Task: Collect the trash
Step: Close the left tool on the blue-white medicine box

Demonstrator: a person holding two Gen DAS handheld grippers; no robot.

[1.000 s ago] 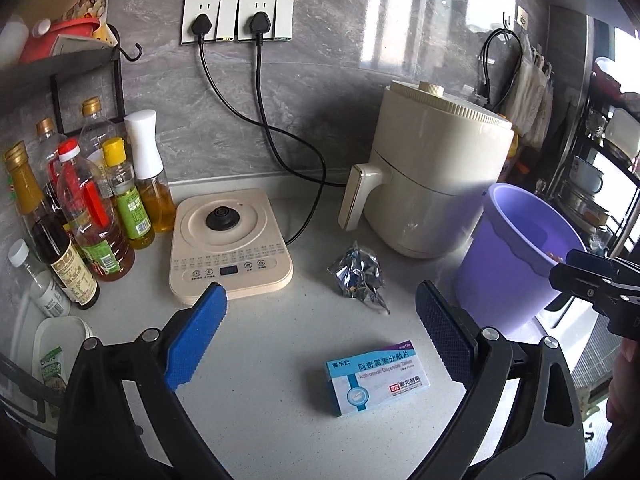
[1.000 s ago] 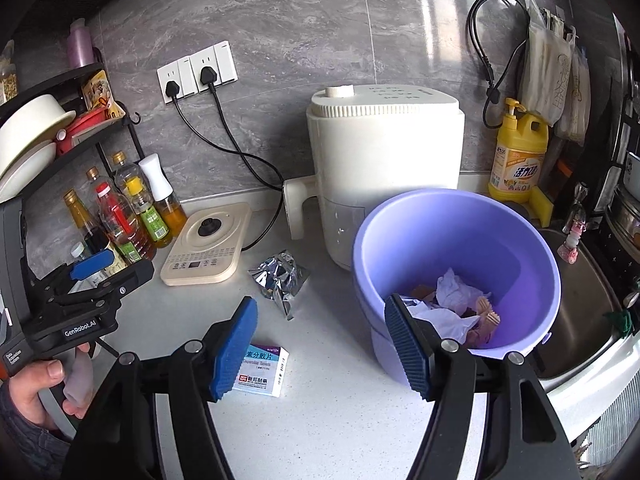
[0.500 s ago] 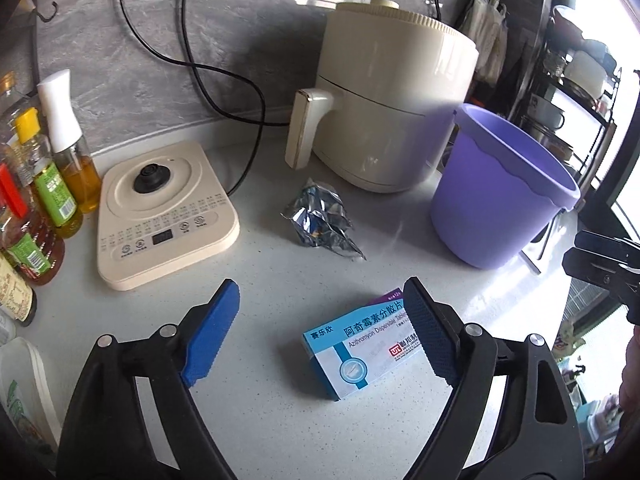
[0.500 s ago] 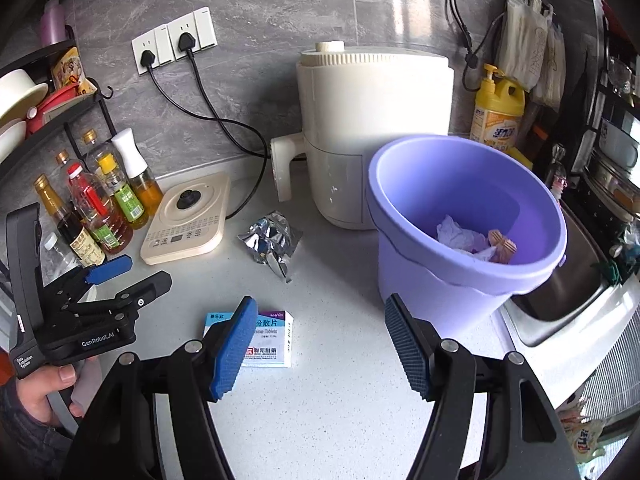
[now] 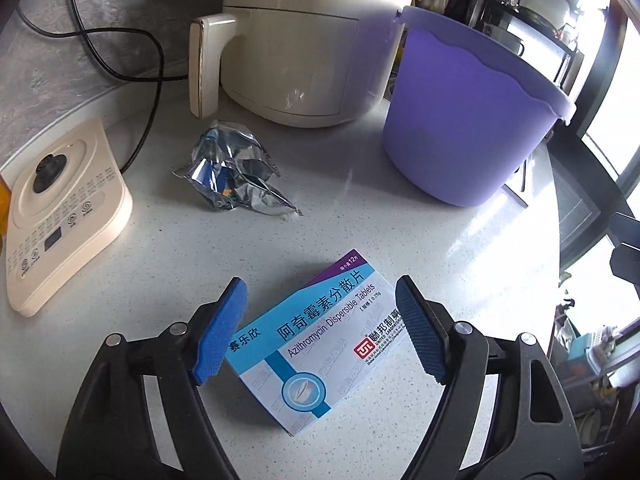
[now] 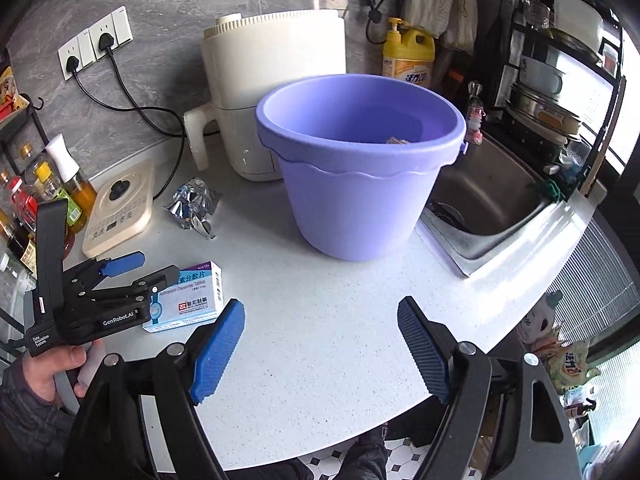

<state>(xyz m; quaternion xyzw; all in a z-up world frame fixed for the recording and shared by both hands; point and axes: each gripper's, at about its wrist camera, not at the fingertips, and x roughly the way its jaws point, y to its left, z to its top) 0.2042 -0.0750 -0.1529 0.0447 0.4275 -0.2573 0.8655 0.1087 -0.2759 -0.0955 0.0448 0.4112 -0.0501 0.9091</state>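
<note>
Blue pads of the left hand-held gripper are closing around the medicine box on the white bench, not yet pressing. Right view: the right hand-held gripper is opening, empty, before the purple bucket.

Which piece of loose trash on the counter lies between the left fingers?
The pill box, flat between the closing left fingers; the crumpled foil wrapper lies farther off, beside the air fryer.

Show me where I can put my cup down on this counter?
Bare counter lies in front of the purple bucket, between the medicine box and sink. It's crowded by the foil wrapper, kettle base and bottles.
</note>
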